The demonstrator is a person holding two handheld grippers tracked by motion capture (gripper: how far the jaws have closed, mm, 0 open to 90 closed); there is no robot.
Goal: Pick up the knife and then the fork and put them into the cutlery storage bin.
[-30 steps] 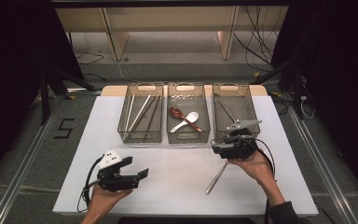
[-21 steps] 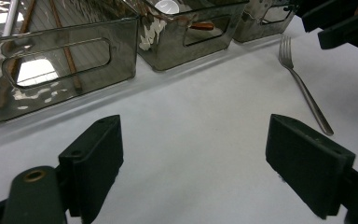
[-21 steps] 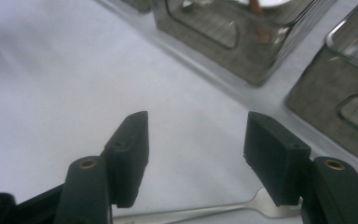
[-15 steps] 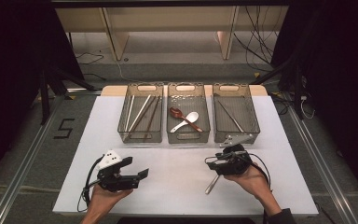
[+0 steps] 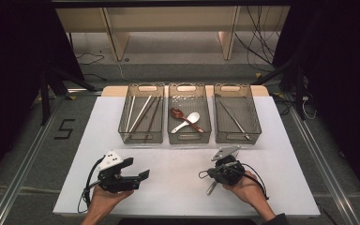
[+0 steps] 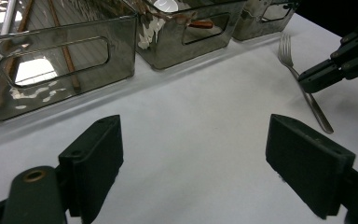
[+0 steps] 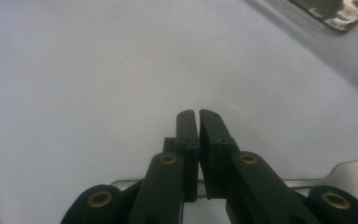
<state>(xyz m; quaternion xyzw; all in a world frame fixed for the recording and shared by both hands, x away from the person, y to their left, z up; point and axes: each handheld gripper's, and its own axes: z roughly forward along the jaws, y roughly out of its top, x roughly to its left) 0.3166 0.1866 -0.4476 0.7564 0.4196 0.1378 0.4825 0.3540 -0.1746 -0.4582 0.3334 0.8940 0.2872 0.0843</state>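
Note:
A metal fork [image 5: 211,189] lies on the white table, tines toward the bins. My right gripper [image 5: 202,175] rests low over its handle and points left. Its jaws have just been closing and now stand shut [image 7: 198,114], with nothing visible between the pads. The fork [image 7: 349,175] crosses underneath, behind the jaw tips. The left gripper view shows that gripper's tip [image 6: 307,81] lying across the fork [image 6: 319,114]. My left gripper [image 5: 136,168] hovers at the near left with jaws wide open [image 6: 193,158] and only bare table between them.
Three clear bins stand in a row at the back. The left bin [image 5: 140,136] holds chopsticks, the middle bin [image 5: 189,137] a brown spoon [image 5: 177,113] and a white spoon [image 5: 191,119], and the right bin [image 5: 236,137] a thin metal utensil. Cables trail from both grippers.
The right gripper came down and toward me from the right bin's front edge onto the table over the fork, and its jaws closed. The left gripper and the fork stayed put.

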